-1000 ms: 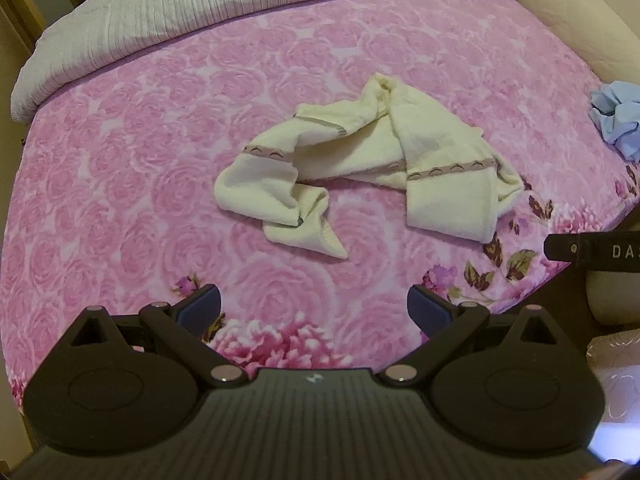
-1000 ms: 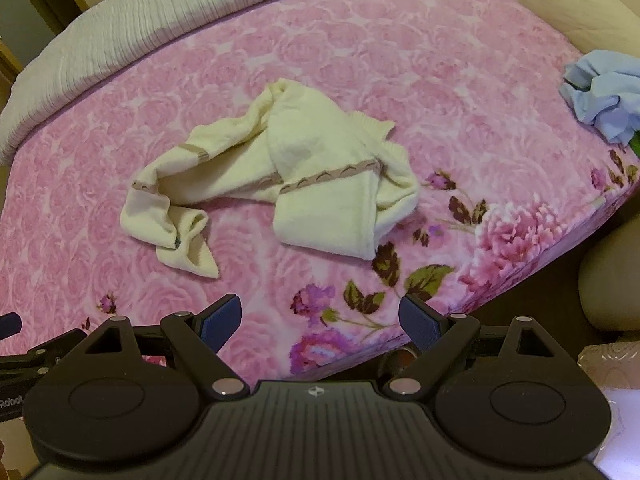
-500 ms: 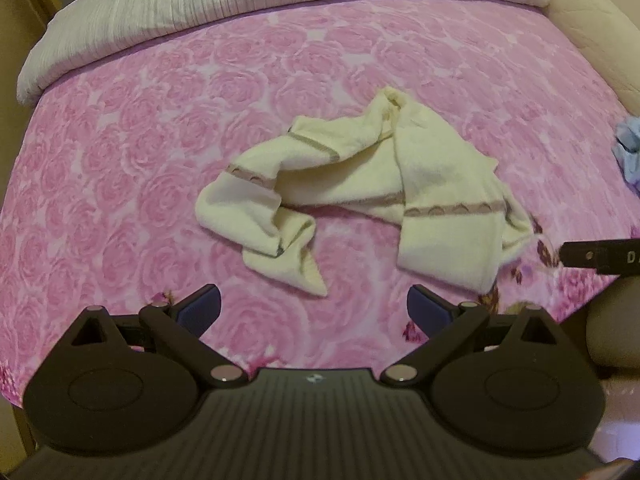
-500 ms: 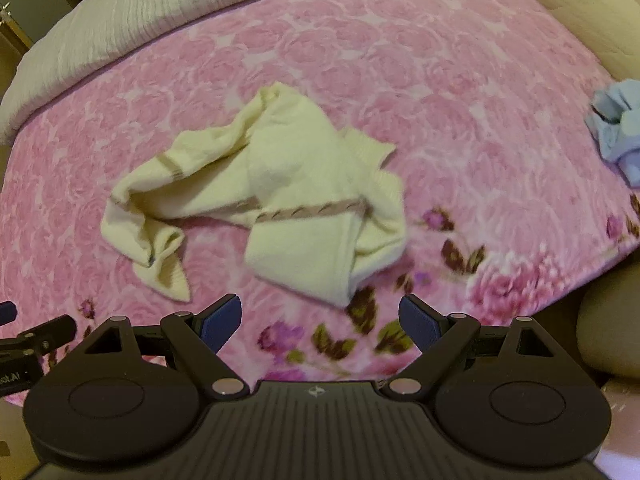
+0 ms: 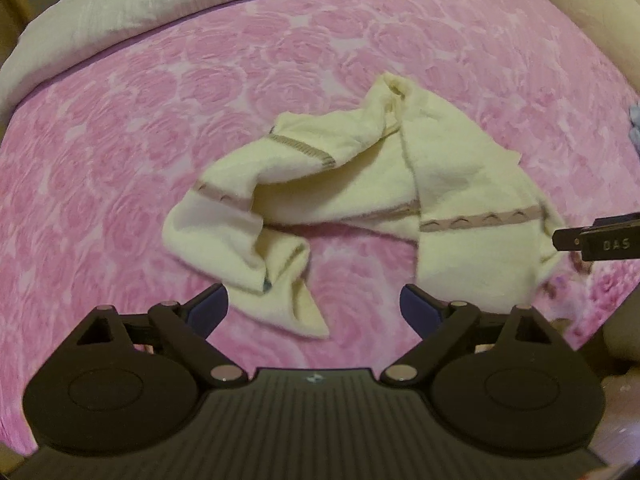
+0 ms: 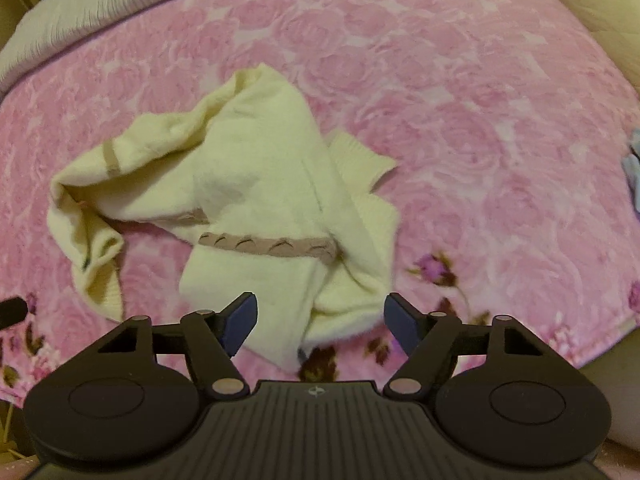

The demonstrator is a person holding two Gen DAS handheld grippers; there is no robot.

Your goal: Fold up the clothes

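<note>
Left hand-held gripper (image 5: 314,307) agape, empty | right hand-held gripper (image 6: 320,316) agape, empty | towel (image 6: 256,200) blurred

my right gripper (image 6: 320,318) sits low in the view, jaws spread wide with blue pads (image 6: 239,317) showing. between and just beyond them lies a crumpled cream garment (image 6: 256,184) with a beige scalloped band (image 6: 268,246), its near edge reaching between my fingers. it rests on a pink rose-patterned bedspread (image 6: 460,120). a grey ribbed blanket (image 6: 100,4) lies along the far edge. a pale blue cloth (image 6: 634,168) peeks in at right.
</note>
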